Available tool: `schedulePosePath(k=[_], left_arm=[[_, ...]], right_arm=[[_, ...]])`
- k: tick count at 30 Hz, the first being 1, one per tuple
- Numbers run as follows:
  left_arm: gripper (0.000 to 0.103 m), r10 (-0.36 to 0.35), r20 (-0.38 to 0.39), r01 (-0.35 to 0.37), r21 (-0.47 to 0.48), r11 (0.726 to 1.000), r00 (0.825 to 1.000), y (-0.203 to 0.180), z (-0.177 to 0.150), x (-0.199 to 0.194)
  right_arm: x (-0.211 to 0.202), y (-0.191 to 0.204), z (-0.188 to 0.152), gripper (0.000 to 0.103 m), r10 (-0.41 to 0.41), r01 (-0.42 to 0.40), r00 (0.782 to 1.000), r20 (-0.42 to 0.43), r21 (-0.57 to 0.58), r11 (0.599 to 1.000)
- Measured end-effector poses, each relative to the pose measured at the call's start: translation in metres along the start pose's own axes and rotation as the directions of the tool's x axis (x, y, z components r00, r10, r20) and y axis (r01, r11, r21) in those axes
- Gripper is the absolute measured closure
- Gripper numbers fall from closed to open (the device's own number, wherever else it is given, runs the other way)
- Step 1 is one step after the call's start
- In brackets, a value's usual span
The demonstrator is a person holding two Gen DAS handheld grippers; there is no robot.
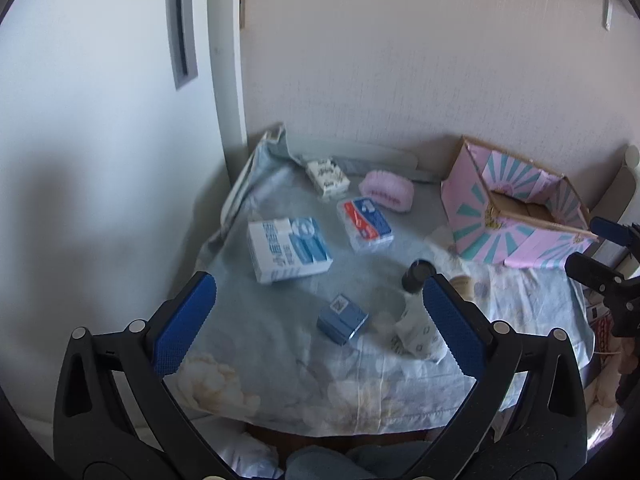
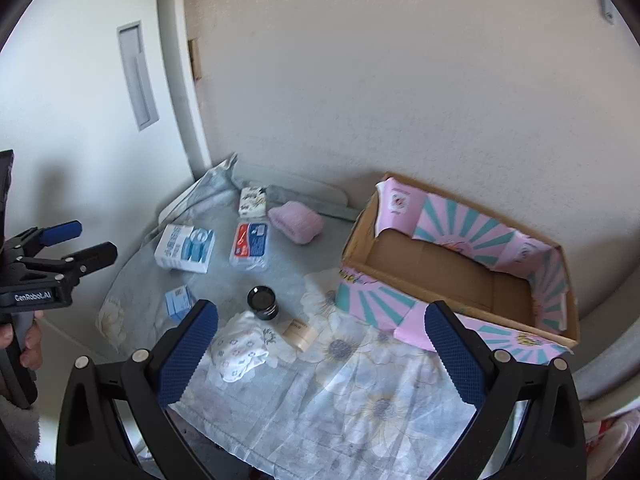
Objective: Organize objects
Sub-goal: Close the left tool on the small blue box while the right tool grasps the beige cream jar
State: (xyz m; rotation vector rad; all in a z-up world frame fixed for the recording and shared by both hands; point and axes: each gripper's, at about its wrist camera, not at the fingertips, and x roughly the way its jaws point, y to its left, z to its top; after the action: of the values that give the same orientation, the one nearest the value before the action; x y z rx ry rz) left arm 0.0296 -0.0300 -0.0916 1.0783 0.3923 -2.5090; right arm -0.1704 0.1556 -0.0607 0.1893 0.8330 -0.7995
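On the floral cloth, the small blue box is half hidden behind the right gripper in its view. Both the right and the left gripper gape, empty. Beside them, the pink box stands open, its far corner cut off.

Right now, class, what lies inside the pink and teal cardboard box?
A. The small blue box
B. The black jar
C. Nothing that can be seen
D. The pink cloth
C: the right wrist view shows only bare brown floor inside the cardboard box, while the black jar, pink cloth and small blue box lie outside it.
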Motion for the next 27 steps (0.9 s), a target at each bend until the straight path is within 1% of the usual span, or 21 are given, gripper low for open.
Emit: schedulePosePath(k=[4, 6, 9, 11, 12, 17, 19, 24, 26, 27], left_arm=[[0.003, -0.003, -0.021, 0.003, -0.034, 0.999, 1.0, -0.004, -0.023, 0.02], [0.007, -0.004, -0.035, 0.002, -0.05, 0.999, 0.999, -0.008, -0.033, 0.032], [0.012, 0.004, -0.054, -0.008, -0.072, 0.997, 0.999, -0.011, -0.044, 0.05], [0.014, 0.007, -0.061, -0.012, -0.089, 0.996, 0.998, -0.012, -0.05, 0.06], [0.016, 0.012, -0.064, -0.018, -0.099, 0.995, 0.998, -0.013, -0.053, 0.066], [0.021, 0.042, -0.068, -0.052, -0.147, 0.988, 0.997, -0.013, -0.062, 0.087], [0.022, 0.058, -0.068, -0.068, -0.159, 0.985, 0.996, -0.013, -0.064, 0.095], [0.029, 0.085, -0.071, -0.096, -0.181, 0.979, 0.994, -0.013, -0.066, 0.111], [0.032, 0.094, -0.074, -0.107, -0.194, 0.975, 0.993, -0.013, -0.067, 0.117], [0.035, 0.095, -0.073, -0.108, -0.197, 0.975, 0.993, -0.014, -0.067, 0.118]], right_arm=[[0.023, -0.002, -0.015, 0.001, 0.043, -0.044, 0.999, -0.029, -0.037, 0.998], [0.036, -0.004, -0.021, 0.002, 0.053, -0.055, 0.998, -0.044, -0.047, 0.997], [0.055, -0.008, -0.028, 0.007, 0.081, -0.085, 0.994, -0.071, -0.054, 0.995], [0.069, -0.009, -0.032, 0.014, 0.096, -0.101, 0.991, -0.089, -0.061, 0.993], [0.075, -0.01, -0.034, 0.015, 0.105, -0.112, 0.99, -0.098, -0.063, 0.992], [0.105, -0.012, -0.04, 0.028, 0.127, -0.137, 0.983, -0.13, -0.076, 0.988], [0.115, -0.013, -0.041, 0.028, 0.136, -0.147, 0.981, -0.139, -0.076, 0.986], [0.134, -0.014, -0.045, 0.033, 0.158, -0.172, 0.975, -0.158, -0.075, 0.982], [0.139, -0.013, -0.046, 0.038, 0.169, -0.184, 0.971, -0.17, -0.078, 0.98], [0.141, -0.012, -0.047, 0.039, 0.173, -0.189, 0.969, -0.174, -0.079, 0.979]])
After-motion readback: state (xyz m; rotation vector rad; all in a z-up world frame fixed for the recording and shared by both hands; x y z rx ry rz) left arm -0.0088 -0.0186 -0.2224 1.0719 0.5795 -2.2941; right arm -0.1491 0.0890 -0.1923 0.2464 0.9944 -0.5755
